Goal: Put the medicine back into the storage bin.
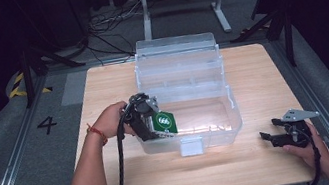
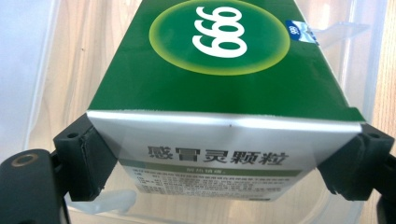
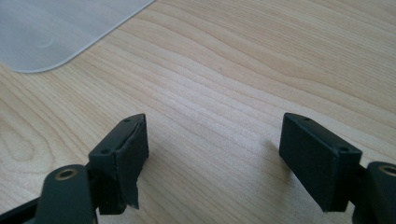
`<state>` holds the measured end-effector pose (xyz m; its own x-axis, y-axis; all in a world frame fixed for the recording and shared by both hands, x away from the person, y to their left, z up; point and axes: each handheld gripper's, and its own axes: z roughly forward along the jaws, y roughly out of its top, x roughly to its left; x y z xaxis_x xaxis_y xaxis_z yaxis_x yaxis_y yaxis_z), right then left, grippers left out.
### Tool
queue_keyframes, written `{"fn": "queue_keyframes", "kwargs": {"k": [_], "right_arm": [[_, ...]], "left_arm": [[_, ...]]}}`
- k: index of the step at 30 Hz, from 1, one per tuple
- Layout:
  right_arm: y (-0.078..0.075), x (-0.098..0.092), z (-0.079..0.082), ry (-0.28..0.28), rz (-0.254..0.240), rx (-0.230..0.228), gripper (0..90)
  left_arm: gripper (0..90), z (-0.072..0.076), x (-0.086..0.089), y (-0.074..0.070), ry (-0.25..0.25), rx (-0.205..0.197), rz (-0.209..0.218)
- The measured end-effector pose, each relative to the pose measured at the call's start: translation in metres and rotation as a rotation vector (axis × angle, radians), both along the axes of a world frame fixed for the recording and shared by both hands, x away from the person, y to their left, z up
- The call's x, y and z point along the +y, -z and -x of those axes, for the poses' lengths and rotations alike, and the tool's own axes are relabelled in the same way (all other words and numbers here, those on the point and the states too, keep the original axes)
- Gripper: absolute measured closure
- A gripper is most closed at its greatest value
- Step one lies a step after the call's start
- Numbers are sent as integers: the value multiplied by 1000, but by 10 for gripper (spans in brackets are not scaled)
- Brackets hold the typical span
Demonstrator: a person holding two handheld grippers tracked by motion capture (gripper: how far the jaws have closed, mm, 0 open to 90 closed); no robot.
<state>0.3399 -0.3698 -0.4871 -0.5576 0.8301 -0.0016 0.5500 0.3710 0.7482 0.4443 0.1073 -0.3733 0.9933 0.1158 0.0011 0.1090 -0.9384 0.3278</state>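
L gripper (image 1: 153, 124), held by the person's left hand (image 1: 112, 120), sits at the near-left corner of the clear plastic box (image 1: 219, 129), jaws clamped on a green medicine box (image 1: 164, 123) w/ a white "999" logo in a yellow-green oval. In the left gripper view the green medicine box (image 2: 224, 88) spans the whole gap btw the two black jaws, each pad pressing a side edge of its white printed end face; jaws stand wide, as wide as the carton. Carton is tilted, logo face up, held just inside the clear box's near-left wall, over its floor; can't tell if it touches the floor. Clear box stands mid-table w/ lid swung up at the far side; white latch on its near wall. R gripper (image 1: 281, 136) is in the right hand (image 1: 308, 147) near the table's near-right corner, well apart from the clear box, pointing left. In the right gripper view its jaws are spread wide w/ nothing btw them, low over the bare wooden table (image 3: 243, 84); rounded corner of the clear box (image 3: 56, 32) at top left.
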Motion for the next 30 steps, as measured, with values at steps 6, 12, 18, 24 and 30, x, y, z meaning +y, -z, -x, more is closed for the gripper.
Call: {"fn": "queue_keyframes", "kwargs": {"k": [6, 12, 18, 24, 30], "right_arm": [[0, 0, 0, -3, -1, 0, 244], [0, 0, 0, -3, -1, 0, 244], [0, 0, 0, -4, -2, 1, 244], [0, 0, 0, -5, -2, 2, 243], [0, 0, 0, -4, -3, 3, 241]], "left_arm": [[130, 0, -2, -3, -6, -26, 3], [137, 5, 6, -7, -20, -44, 22], [141, 8, 13, -3, -21, -42, 16], [253, 11, 30, -11, -55, -44, 60], [188, 17, 36, -26, -79, -104, 176]]}}
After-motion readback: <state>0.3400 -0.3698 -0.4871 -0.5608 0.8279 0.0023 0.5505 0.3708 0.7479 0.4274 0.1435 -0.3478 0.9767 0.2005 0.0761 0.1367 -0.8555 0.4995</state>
